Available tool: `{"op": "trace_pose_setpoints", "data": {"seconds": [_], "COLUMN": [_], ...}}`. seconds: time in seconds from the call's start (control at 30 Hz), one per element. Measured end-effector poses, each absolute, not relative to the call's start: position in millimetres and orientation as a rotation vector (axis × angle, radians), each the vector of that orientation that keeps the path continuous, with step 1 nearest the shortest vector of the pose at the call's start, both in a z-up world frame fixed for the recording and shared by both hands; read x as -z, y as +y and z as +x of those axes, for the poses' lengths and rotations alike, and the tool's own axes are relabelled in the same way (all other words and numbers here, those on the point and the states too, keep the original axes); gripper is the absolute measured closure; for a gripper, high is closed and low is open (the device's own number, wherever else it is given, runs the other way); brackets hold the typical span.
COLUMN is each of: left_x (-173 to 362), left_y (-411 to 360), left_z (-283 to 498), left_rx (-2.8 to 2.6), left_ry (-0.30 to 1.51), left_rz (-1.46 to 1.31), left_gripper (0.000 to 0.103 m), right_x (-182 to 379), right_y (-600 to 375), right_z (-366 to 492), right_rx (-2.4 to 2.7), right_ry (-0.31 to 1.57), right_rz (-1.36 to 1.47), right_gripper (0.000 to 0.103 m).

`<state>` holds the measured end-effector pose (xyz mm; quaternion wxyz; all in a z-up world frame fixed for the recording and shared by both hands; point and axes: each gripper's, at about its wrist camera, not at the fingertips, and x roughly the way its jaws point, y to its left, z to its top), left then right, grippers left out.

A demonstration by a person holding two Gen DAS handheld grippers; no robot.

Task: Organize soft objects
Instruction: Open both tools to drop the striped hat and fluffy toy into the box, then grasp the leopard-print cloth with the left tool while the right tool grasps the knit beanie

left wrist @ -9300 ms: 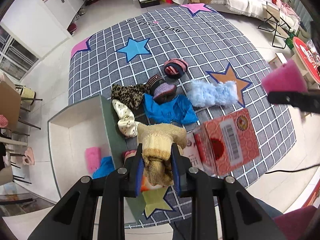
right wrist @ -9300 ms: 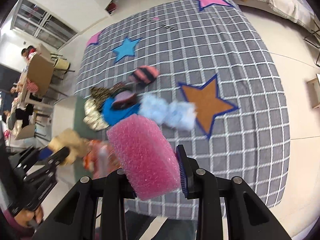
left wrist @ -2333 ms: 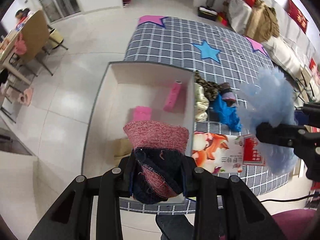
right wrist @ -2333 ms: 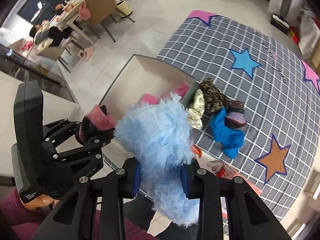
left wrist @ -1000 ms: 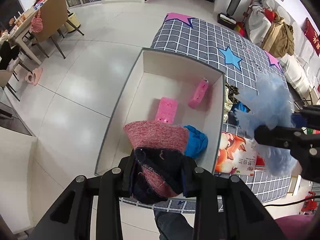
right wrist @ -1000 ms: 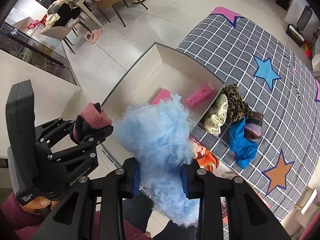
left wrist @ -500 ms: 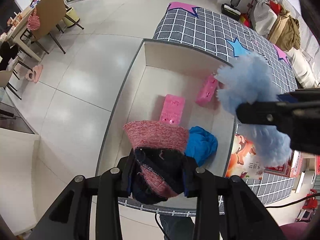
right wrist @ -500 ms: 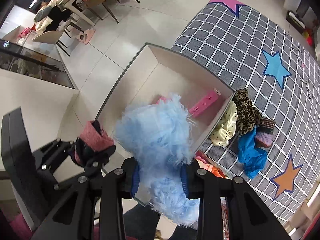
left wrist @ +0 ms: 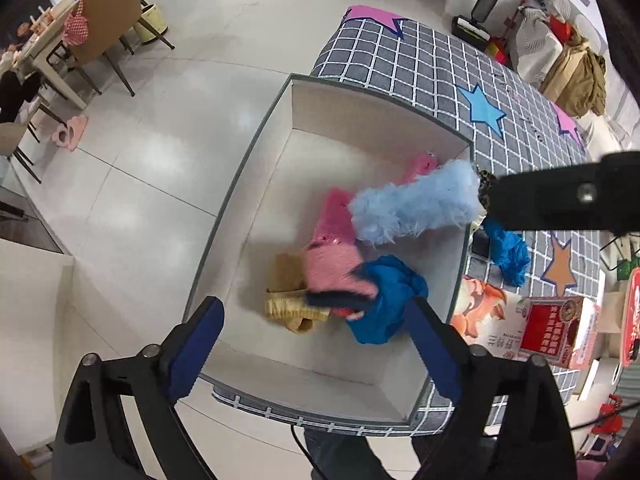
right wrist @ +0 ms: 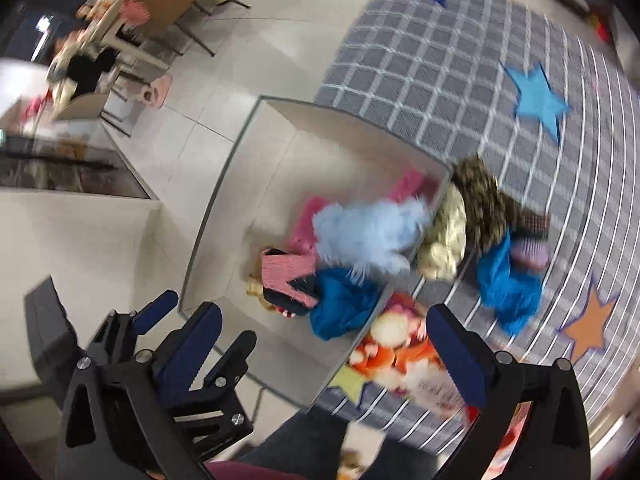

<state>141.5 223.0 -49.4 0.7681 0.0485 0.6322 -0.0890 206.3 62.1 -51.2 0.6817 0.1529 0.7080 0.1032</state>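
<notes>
A white open box [left wrist: 256, 168] stands on the floor at the edge of the grey checked rug [left wrist: 432, 68]. My left gripper [left wrist: 316, 344] is open above it, and the pink and navy knit hat [left wrist: 336, 276] is loose over the box. My right gripper [right wrist: 324, 352] is open too, and the fluffy light blue piece [right wrist: 368, 236] is loose above the box; it also shows in the left wrist view [left wrist: 416, 208]. In the box lie a tan knit piece [left wrist: 286, 296], a blue cloth [left wrist: 384, 300] and pink sponges [left wrist: 336, 208].
On the rug beside the box lie a leopard-print piece [right wrist: 484, 200], a cream piece [right wrist: 444, 240], a blue cloth [right wrist: 508, 284] and a purple knit piece [right wrist: 528, 252]. A printed carton [left wrist: 560, 328] lies on the rug's near side. Chairs [left wrist: 108, 36] and a table stand far left.
Both grippers have opened. The knit hat has left my left gripper and the fluffy blue piece has left my right gripper; both now hang over the box.
</notes>
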Motion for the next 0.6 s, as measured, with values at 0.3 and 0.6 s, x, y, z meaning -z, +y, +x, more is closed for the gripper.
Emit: {"op": "trace_pose_setpoints", "data": {"seconds": [0.3,0.6], "left_x": [25.9,31.6], "left_y": [187.1,108.1], "left_z": [155.0,150.1], "left_rx": [0.37,0.434], "left_ry": [1.361,1.382], "left_rz": [0.073,0.247], "left_gripper": [0.009,0.009], "right_x": [7.2,10.1], "right_y": [-55.7,-179.3], "right_z": [153.9,140.7], "right_rx": [-0.143,0.061], "right_ry": [1.579,1.586], "right_rz": [0.754,0.66], "right_gripper": [0.0,0.0]}}
